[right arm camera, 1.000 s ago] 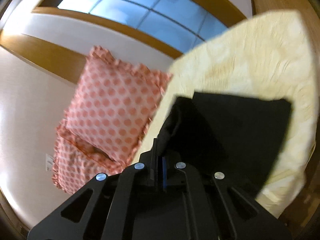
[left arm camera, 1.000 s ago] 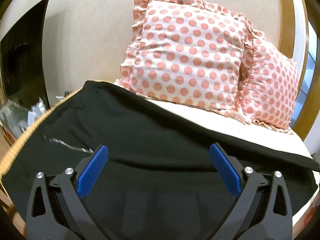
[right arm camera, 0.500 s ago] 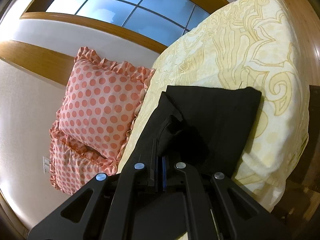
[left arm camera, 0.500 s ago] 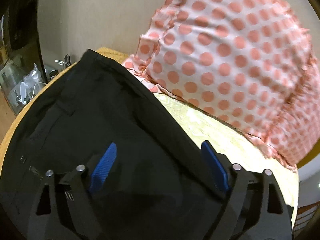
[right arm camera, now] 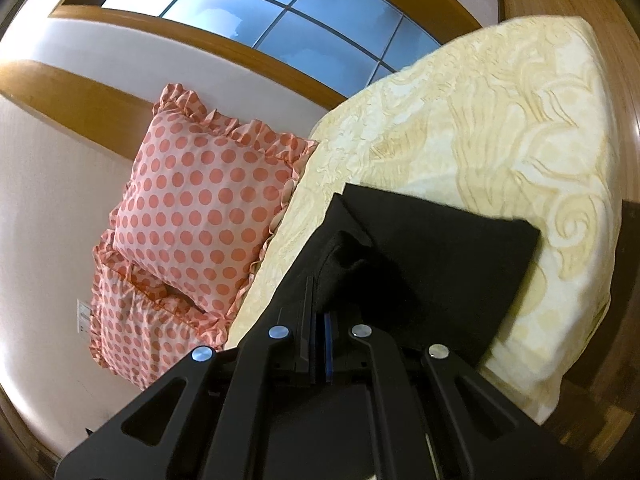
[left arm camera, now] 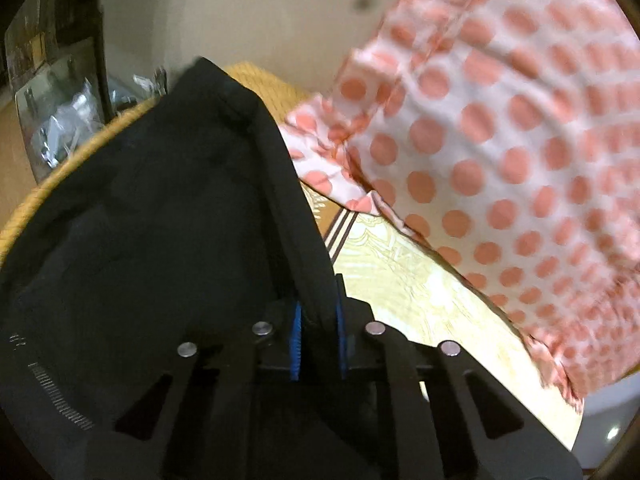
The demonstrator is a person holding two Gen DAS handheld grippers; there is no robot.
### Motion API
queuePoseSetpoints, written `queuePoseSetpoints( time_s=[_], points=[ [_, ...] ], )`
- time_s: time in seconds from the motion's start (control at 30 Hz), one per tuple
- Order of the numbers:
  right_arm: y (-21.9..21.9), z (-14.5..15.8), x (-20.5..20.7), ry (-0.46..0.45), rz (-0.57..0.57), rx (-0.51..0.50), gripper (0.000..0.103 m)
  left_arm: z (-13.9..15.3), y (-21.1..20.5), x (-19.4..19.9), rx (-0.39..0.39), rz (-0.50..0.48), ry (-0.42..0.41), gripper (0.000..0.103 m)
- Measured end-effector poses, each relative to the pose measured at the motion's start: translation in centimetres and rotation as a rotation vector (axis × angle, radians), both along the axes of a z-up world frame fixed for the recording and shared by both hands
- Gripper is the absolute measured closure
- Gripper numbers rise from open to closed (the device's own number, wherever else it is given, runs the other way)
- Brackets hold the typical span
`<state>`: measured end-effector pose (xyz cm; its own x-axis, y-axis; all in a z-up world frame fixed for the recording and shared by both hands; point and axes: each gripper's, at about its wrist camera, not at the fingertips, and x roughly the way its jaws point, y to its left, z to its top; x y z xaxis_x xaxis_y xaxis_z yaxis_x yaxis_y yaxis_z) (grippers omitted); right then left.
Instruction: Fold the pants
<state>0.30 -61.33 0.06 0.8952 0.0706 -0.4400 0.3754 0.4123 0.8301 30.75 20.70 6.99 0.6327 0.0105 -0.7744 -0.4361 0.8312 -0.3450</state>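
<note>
Black pants lie spread over the cream patterned bed. In the left wrist view my left gripper is closing its blue pads on the thick edge of the pants, which runs up between them. In the right wrist view a folded part of the pants lies flat on the bed. There my right gripper is shut on a raised bunch of the black cloth near its fingertips.
Two pink polka-dot pillows lean against the wall at the head of the bed; one pillow fills the right of the left wrist view. A window sits above. Clutter on a dark stand lies beyond the bed's edge.
My left gripper moved along the pants toward their edge by the pillow and rolled, and its wide-open jaws came together on that edge. The right gripper stayed shut on the cloth.
</note>
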Motion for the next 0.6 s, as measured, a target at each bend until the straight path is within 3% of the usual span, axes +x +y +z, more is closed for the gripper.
queuePoseSetpoints(
  time_s=[0.07, 0.2, 0.27, 0.33, 0.47, 0.6],
  points=[
    [-0.2, 0.5, 0.4, -0.007, 0.000, -0.024, 0.100, 2.0, 0.0, -4.1, 0.025, -0.014, -0.072, 0.091],
    [-0.6, 1.3, 0.3, -0.027, -0.013, -0.053, 0.100, 5.4, 0.0, -16.7, 0.035, 0.014, -0.229, 0.090],
    [-1.0, 1.3, -0.1, -0.023, -0.033, -0.070, 0.100, 4.8, 0.1, -22.5, 0.032, 0.045, -0.260, 0.090],
    [-1.5, 0.9, -0.4, -0.011, -0.047, -0.063, 0.100, 2.4, 0.3, -28.1, -0.001, 0.095, -0.241, 0.090],
    [-1.8, 0.0, -0.2, 0.033, -0.052, -0.058, 0.100, -3.0, 0.7, -32.3, -0.079, 0.147, -0.145, 0.090],
    [-2.0, -0.2, 0.1, 0.048, -0.043, -0.055, 0.100, -4.4, 1.5, -33.1, -0.120, 0.170, -0.169, 0.085]
  ],
)
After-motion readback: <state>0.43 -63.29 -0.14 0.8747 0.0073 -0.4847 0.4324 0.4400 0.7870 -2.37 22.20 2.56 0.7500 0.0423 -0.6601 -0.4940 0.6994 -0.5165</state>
